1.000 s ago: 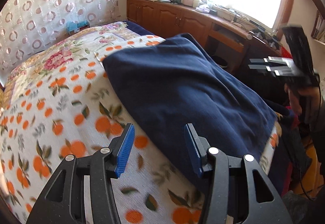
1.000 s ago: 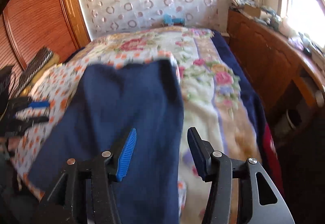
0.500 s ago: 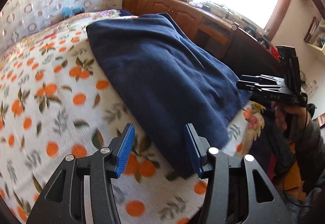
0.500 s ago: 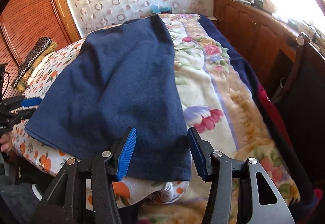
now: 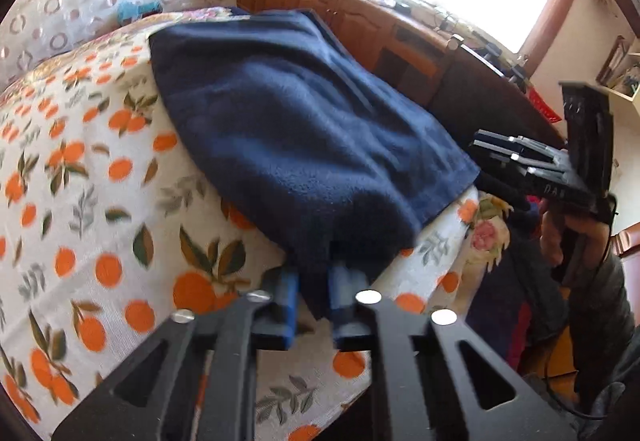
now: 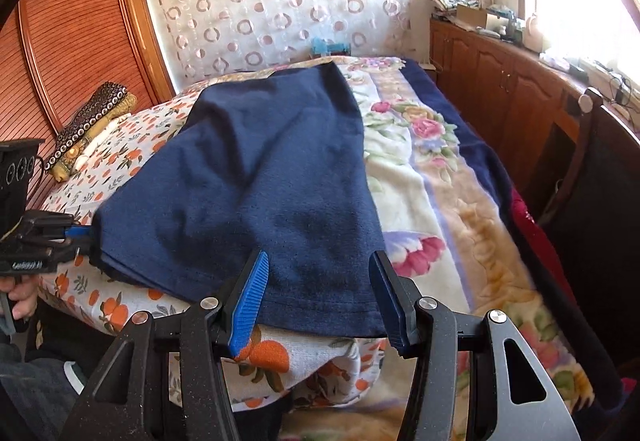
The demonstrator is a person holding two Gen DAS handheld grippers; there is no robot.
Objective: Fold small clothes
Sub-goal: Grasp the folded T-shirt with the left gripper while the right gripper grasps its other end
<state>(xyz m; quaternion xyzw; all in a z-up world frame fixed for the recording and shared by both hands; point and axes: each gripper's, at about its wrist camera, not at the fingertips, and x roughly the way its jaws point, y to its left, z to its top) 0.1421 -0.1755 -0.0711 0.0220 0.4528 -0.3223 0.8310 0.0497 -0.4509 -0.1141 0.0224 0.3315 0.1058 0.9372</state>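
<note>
A navy blue garment (image 5: pixel 304 129) lies spread on the bed; it also shows in the right wrist view (image 6: pixel 256 177). My left gripper (image 5: pixel 314 293) is shut on the garment's near left corner, with cloth bunched between the blue pads; it also shows at the left of the right wrist view (image 6: pixel 80 237). My right gripper (image 6: pixel 320 297) is open, its two fingers either side of the garment's near hem at the right corner. It also shows at the right of the left wrist view (image 5: pixel 492 149), beside the garment's edge.
The bed has an orange-print sheet (image 5: pixel 80 181) and a floral blanket (image 6: pixel 440 201). Folded patterned fabric (image 6: pixel 84 129) lies by the wooden wardrobe (image 6: pixel 60 53). A cluttered wooden cabinet (image 6: pixel 520 81) runs under the window. A dark chair (image 6: pixel 592 177) stands at the bed's right.
My left gripper moved forward and closed on the garment's near corner. My right gripper came closer to the hem, which now lies between its open fingers.
</note>
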